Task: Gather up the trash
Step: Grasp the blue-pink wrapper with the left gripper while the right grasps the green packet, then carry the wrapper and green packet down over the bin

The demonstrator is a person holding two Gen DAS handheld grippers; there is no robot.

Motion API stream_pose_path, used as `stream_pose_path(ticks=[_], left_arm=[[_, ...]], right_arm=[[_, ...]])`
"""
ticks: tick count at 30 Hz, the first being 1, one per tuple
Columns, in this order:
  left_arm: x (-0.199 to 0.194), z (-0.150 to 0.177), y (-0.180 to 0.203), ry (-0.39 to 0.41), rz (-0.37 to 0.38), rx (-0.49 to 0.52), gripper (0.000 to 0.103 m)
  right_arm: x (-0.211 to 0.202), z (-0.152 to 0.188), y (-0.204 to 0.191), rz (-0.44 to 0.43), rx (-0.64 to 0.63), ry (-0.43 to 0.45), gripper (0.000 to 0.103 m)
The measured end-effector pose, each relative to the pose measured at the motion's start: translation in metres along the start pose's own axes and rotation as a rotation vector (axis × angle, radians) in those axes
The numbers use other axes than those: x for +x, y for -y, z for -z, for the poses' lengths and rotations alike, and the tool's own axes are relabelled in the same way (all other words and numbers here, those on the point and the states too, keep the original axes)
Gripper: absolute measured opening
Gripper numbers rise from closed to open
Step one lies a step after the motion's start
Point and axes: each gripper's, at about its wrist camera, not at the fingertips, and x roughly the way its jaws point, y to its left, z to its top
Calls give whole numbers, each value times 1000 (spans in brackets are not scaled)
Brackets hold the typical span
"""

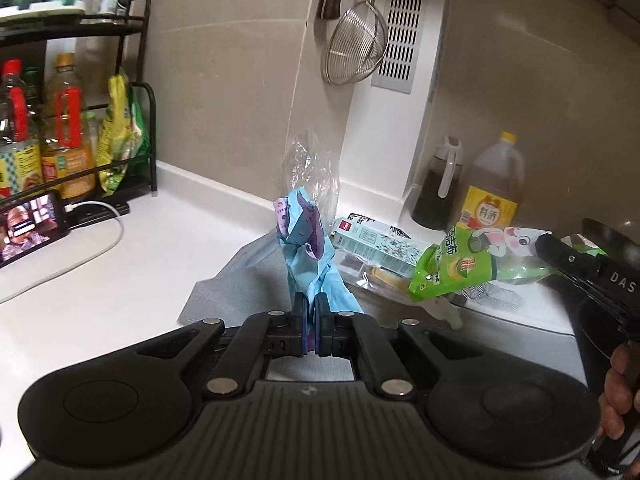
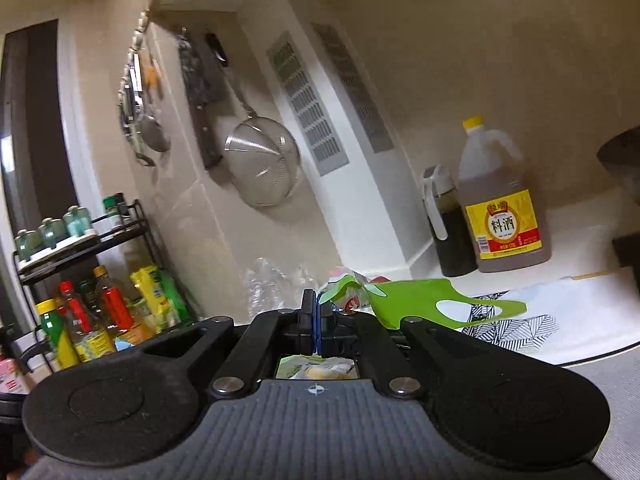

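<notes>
Clamping a blue wrapper [image 1: 310, 248], the left gripper [image 1: 311, 312] tilts downward; the level right gripper [image 2: 317, 312] pinches a green packet [image 2: 404, 300].

The left gripper [image 1: 311, 304] is seen with its jaws pressed together, pointed slightly downward. The right gripper [image 2: 317, 312] is held about level, its jaws also closed tight. A person's hand [image 1: 618, 396] is wrapped around the right gripper's handle.

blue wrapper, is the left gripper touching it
Touching. The left wrist view shows the left gripper shut on the blue wrapper, its lower end pinched between the pads and lifted off the counter.
</notes>
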Motion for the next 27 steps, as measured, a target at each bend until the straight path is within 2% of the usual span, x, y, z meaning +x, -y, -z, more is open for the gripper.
stream_pose_path(ticks=[7, 16, 23, 27], left_arm=[[-68, 30, -4, 21, -11, 18, 3], [-142, 88, -13, -16, -40, 44, 3], [-165, 133, -15, -96, -37, 37, 3], [-166, 157, -16, -150, -54, 34, 3]], right_arm=[[-48, 2, -18, -51, -19, -29, 0], [-118, 26, -50, -184, -93, -130, 0], [-153, 62, -68, -231, -141, -258, 0], [-159, 89, -71, -209, -162, -346, 0]])
